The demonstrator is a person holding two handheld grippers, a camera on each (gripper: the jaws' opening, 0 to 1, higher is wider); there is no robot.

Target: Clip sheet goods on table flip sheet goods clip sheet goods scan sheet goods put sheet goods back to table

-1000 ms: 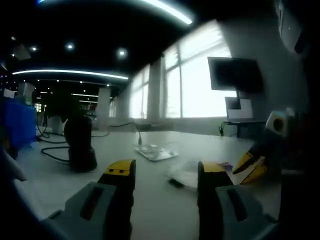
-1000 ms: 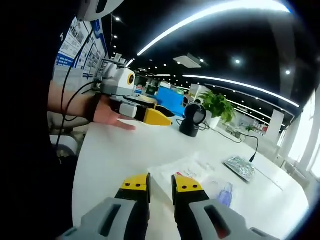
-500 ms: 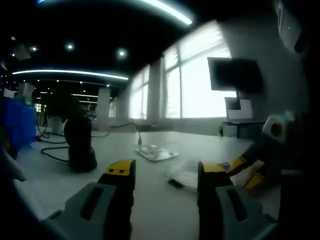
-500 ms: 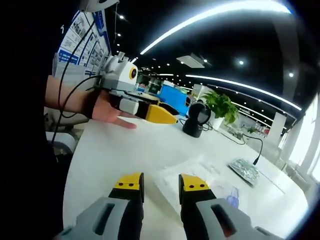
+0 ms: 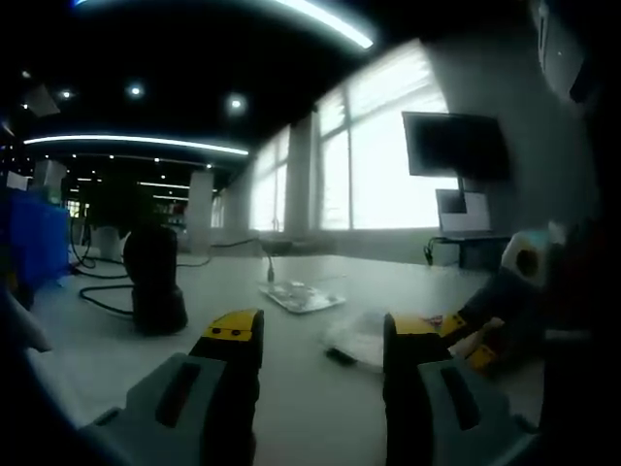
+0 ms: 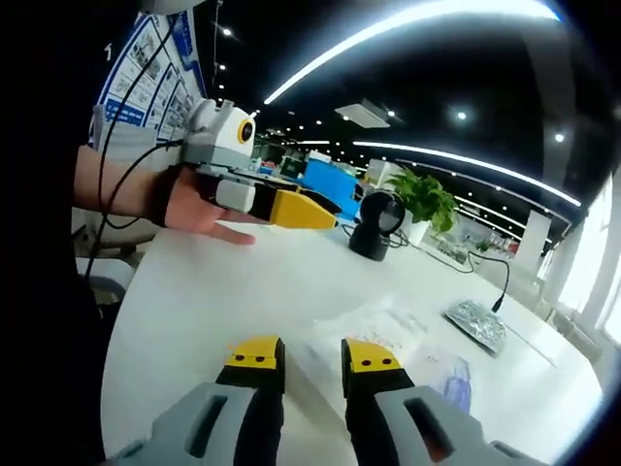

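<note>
Your left gripper [image 5: 310, 335] hangs low over the white table [image 5: 233, 282], its yellow-tipped jaws spread wide with nothing between them. Beyond them, in the left gripper view, the clear sheet goods [image 5: 364, 340] lie flat on the table, just past the right jaw tip, and a small dark piece sits at their near edge. Your right gripper [image 5: 475, 340] comes in from the right there, its yellow jaw tips low beside the sheet's far side; whether they touch it, I cannot tell. Farther back a flat patterned pad [image 5: 303, 296] rests on the table with a cable running away from it, and a dark round scanner [image 5: 155, 282] stands upright to the left, well apart from the sheet. In the right gripper view, your right gripper [image 6: 315, 357] has its jaws parted with a narrow gap, holding nothing, and the sheet goods [image 6: 388, 340] spread on the table just ahead of the tips. Your left gripper [image 6: 291, 209] shows at the upper left there, held in a hand [image 6: 189, 204] above the table edge. The scanner [image 6: 376, 225] stands beyond it, with a green plant [image 6: 427, 199] behind.
</note>
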